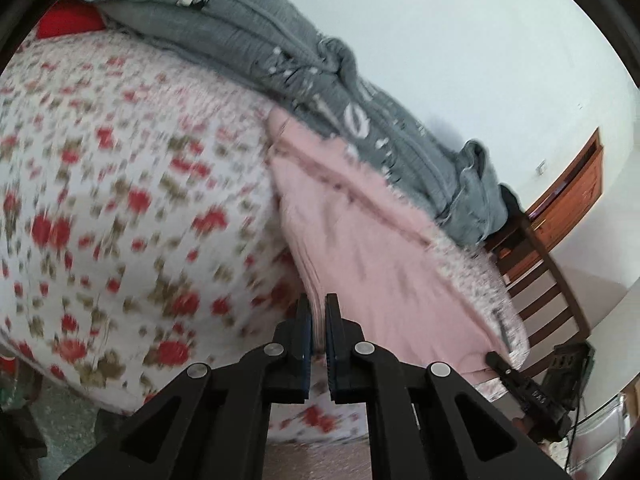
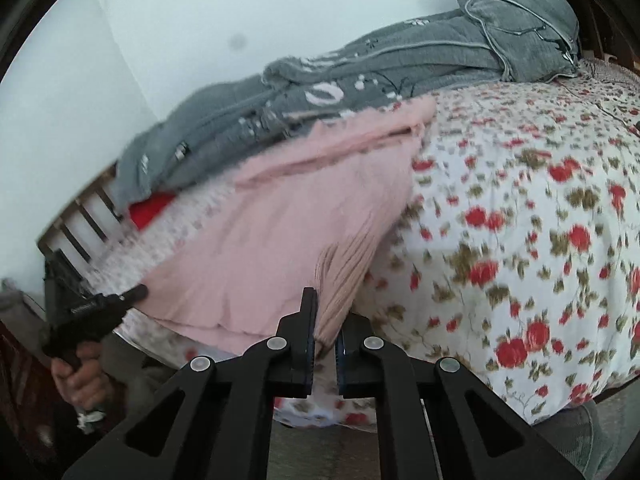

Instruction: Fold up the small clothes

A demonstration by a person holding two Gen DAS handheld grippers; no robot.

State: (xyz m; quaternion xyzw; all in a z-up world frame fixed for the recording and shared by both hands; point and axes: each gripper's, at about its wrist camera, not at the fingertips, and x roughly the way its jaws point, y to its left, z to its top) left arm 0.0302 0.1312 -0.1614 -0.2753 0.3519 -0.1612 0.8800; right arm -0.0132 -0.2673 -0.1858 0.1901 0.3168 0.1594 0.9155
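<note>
**At the near hem of the pink garment: both corners pinched, ready for the fold**

At the near edge of the pink garment (image 1: 360, 248), the left wrist view shows your left gripper (image 1: 319, 312) clenched on the ribbed hem, a thin strip of pink cloth caught between the pads. The garment lies on the floral bedspread (image 1: 120, 200), its far end just against the grey blanket (image 1: 360, 92). At the garment's other near corner you see the right gripper (image 1: 496, 360) from the side, tip at the cloth; whether it grips cannot be told from here. Keep the pinch firm, because the ribbing is thin and could slide out.

At the same hem, the right wrist view shows your right gripper (image 2: 326, 304) grasping the ribbed edge, which fans out above the jaws. The pink garment (image 2: 288, 208) stretches away towards the grey blanket (image 2: 360, 72), and beyond its left side the left gripper (image 2: 136, 292) reaches in, held in a hand (image 2: 82, 376).

Judging by this, the step is carrying the hem over. Lift both corners level, keep the edge taut between them, and lay it square on the garment's far end, short of the blanket.
</note>
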